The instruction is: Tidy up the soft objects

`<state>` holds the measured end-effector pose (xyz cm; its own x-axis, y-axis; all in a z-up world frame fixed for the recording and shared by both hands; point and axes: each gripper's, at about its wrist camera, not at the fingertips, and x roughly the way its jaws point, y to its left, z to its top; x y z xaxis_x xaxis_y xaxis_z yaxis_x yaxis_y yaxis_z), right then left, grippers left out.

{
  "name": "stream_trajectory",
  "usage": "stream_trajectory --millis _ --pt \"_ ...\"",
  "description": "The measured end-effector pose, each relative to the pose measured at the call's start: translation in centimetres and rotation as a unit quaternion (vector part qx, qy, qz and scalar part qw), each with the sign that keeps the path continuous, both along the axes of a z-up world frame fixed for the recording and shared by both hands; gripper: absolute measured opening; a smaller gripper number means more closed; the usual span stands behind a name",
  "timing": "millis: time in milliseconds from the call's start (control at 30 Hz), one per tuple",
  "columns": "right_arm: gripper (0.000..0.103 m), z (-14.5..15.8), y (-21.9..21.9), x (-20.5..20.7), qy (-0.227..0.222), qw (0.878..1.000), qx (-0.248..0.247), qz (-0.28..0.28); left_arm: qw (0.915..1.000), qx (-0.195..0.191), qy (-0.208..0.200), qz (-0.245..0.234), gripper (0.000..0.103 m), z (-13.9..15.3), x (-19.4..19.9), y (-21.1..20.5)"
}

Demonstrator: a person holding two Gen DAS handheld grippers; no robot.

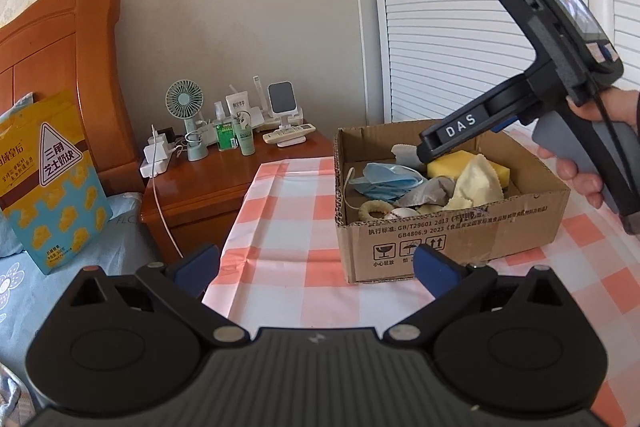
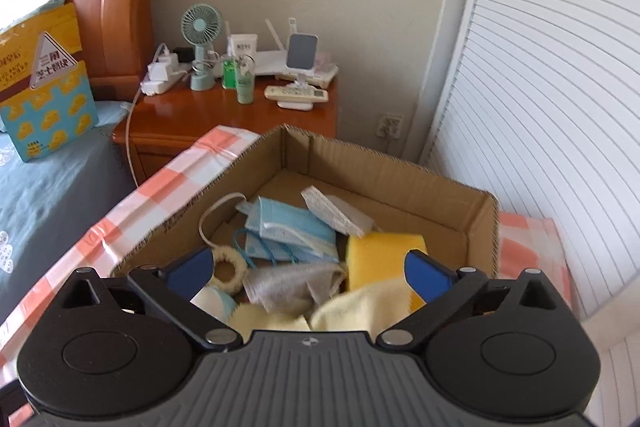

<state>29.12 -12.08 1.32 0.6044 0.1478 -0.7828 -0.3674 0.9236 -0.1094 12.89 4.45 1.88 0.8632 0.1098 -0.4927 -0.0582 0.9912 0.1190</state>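
Soft objects, assorted, lie loose in an open cardboard box (image 2: 384, 171) on a bench covered by an orange-and-white check cloth (image 1: 288, 203). Contents directly below and ahead of the right gripper (image 2: 308, 273): yellow sponge (image 2: 380, 251), pale yellow cloth (image 2: 360, 311), grey cloth (image 2: 292, 283), blue face masks (image 2: 288, 227), white sponge block (image 2: 340, 211), fluffy cream ring (image 2: 228, 269). Right gripper: jaws spread wide, nothing between the blue pads, poised over the near end of the box; a hand (image 1: 588, 163) grips its handle, and the arm of the tool carries the white lettering "DAS". Left gripper (image 1: 316, 267): likewise released and empty, just short of the box's near wall.

Box markings, printed black on the wall facing the left gripper: "GB/T29601 2013", "GB4806.9 2023", with handling pictograms beneath.

Surroundings beyond the box, ahead of both grippers: wooden nightstand (image 2: 224, 115) bearing a mint desk fan (image 2: 200, 27), green bottle (image 2: 230, 73), white tube, phone stand (image 2: 302, 55), remote control (image 2: 296, 93) and a power strip with plugged chargers (image 2: 160, 79). Left of the grippers: a bed with orange wooden headboard (image 1: 60, 67) and a yellow-and-blue snack bag (image 1: 52, 179) with Chinese text in a triangular label. Right: white louvred doors (image 2: 540, 107).
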Motion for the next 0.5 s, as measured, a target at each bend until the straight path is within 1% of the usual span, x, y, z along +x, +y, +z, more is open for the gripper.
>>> stream_trajectory --millis 67,133,200,300,367,500 --pt "0.103 0.2 -0.4 -0.9 0.012 1.0 -0.012 -0.022 1.0 -0.005 0.004 0.002 0.102 0.1 0.1 0.0" --pt "0.103 0.5 -0.9 -2.2 0.028 0.998 -0.021 -0.045 0.9997 -0.011 0.017 0.01 0.102 0.2 0.2 0.1" --pt "0.103 0.8 -1.4 -3.9 0.034 0.998 -0.025 -0.056 0.9993 -0.021 0.027 0.017 0.102 0.4 0.4 0.3" --pt "0.103 1.7 -2.1 -7.0 0.024 0.996 -0.038 -0.075 0.9984 -0.038 0.04 0.013 0.102 0.9 0.7 0.4" --pt "0.103 2.3 -2.7 -8.9 0.018 0.994 -0.045 -0.094 0.998 -0.038 0.05 0.011 0.102 1.2 0.9 0.2" --pt "0.103 3.5 -4.2 -12.7 0.009 0.99 -0.03 -0.14 0.9976 -0.032 0.061 0.009 0.102 1.7 1.2 -0.5"
